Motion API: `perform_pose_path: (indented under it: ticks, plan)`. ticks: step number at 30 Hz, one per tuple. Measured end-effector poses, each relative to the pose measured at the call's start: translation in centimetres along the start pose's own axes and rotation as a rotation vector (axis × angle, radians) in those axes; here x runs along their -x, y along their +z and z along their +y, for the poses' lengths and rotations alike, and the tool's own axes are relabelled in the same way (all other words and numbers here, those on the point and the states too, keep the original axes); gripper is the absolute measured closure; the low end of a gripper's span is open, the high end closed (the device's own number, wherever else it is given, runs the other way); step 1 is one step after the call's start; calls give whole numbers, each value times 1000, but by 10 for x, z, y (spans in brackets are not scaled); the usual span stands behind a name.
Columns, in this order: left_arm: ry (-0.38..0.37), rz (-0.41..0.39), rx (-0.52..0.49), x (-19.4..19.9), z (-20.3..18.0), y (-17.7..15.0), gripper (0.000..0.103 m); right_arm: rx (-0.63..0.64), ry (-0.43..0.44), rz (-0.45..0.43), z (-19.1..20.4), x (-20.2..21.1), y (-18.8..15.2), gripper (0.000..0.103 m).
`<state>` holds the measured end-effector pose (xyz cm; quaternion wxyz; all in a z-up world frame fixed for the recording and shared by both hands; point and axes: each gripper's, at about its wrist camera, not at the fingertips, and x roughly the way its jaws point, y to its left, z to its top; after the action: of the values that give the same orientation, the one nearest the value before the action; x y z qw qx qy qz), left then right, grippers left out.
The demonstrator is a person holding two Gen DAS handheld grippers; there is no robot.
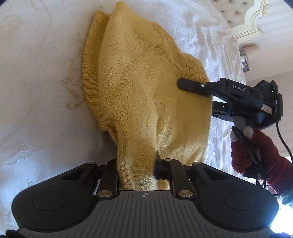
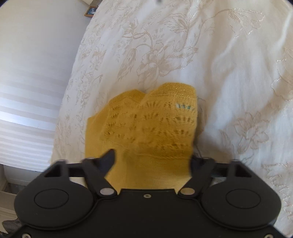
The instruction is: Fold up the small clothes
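Note:
A small yellow knitted garment (image 1: 139, 87) with a lace yoke lies on a white embroidered bedspread (image 1: 40, 76). My left gripper (image 1: 139, 164) is shut on a bunched fold of it at its near end. My right gripper (image 1: 185, 83) comes in from the right side, one finger lying on top of the knit near the lace. In the right wrist view the garment (image 2: 152, 128) fills the gap between my right gripper's fingers (image 2: 152, 155), which stand wide apart; the right finger is mostly hidden by cloth.
A hand in a dark red glove (image 1: 256, 155) holds the right gripper. A tufted headboard (image 1: 236, 12) stands at the far right. A white wall and striped surface (image 2: 27, 91) lie left of the bed edge.

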<state>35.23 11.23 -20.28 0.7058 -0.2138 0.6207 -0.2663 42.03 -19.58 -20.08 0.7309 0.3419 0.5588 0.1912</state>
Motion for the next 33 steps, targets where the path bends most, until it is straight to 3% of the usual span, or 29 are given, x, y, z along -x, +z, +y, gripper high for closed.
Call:
perform_pose_path:
  ticks: [9, 19, 23, 25, 28, 31, 33]
  plan:
    - [-100, 68, -7, 6, -15, -8, 88, -53, -59, -92, 26, 37, -37, 61]
    - [-160, 211, -107, 2, -53, -92, 88, -114, -129, -67, 26, 89, -134, 61]
    - [-87, 248, -135, -15, -56, -123, 87, -128, -192, -51, 13, 97, -166, 59]
    - [-13, 258, -164, -24, -54, -136, 86, -129, -259, -61, 4, 96, -179, 51]
    - [57, 263, -182, -33, -49, -147, 83, -157, -373, -120, -8, 98, -189, 32]
    - [69, 253, -172, -27, -45, -151, 83, -181, -393, -198, -7, 110, -195, 29]
    - [87, 263, -218, -21, -49, -152, 83, -150, -413, -238, 0, 117, -197, 26]
